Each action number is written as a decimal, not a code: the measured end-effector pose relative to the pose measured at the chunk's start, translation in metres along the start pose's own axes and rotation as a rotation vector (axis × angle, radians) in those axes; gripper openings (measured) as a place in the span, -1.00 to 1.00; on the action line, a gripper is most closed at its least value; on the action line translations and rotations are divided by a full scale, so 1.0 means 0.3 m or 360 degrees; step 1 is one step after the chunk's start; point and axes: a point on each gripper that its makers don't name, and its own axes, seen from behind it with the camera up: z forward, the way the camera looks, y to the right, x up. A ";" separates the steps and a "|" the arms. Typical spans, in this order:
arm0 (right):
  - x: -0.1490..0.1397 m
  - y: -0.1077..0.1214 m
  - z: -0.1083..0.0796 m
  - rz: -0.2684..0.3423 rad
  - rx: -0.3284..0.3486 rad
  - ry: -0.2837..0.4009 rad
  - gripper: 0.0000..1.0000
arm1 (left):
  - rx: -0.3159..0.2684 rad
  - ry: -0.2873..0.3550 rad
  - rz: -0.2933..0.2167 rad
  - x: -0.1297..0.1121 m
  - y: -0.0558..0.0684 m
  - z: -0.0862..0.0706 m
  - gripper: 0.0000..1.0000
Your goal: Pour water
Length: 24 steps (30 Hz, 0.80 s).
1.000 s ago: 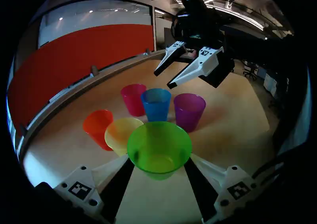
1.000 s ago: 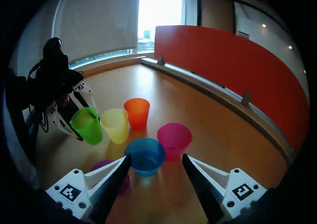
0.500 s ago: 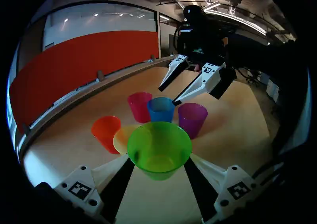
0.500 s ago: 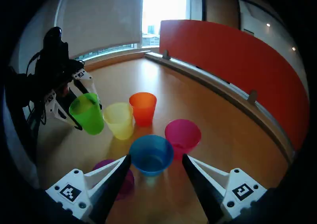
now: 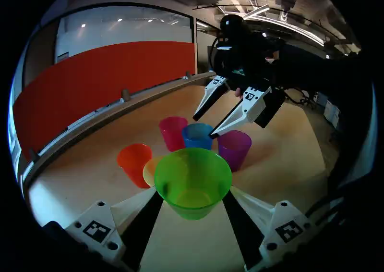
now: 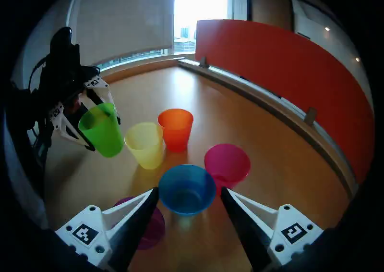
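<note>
My left gripper [image 5: 192, 192] is shut on a green cup [image 5: 193, 176], held above the wooden table [image 5: 283, 152]; the same cup [image 6: 102, 130] and gripper [image 6: 103, 136] appear at the left of the right gripper view. On the table stand orange [image 5: 134, 161], yellow [image 5: 150, 168], pink [image 5: 172, 131], blue [image 5: 197, 135] and purple [image 5: 234, 148] cups. My right gripper [image 6: 188, 191] is open, its fingers either side of the blue cup [image 6: 187, 195]. In the left gripper view it [image 5: 203, 127] reaches down from the far side. I cannot tell whether any cup holds water.
A long orange partition [image 6: 288, 65] runs along the table's raised far edge [image 6: 269, 111]. A bright window [image 6: 199, 10] lies beyond. A person's dark sleeve [image 5: 312, 70] holds the right gripper. Bare table lies to the right of the purple cup [image 6: 152, 224].
My right gripper has come down and forward, so the blue cup now sits between its fingers. My left gripper, still holding the green cup, has drifted slightly up and back.
</note>
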 end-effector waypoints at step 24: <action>-0.012 -0.015 0.064 0.0003 0.0016 -0.0111 1.00 | -0.0005 0.0025 0.0000 0.003 0.000 -0.024 0.63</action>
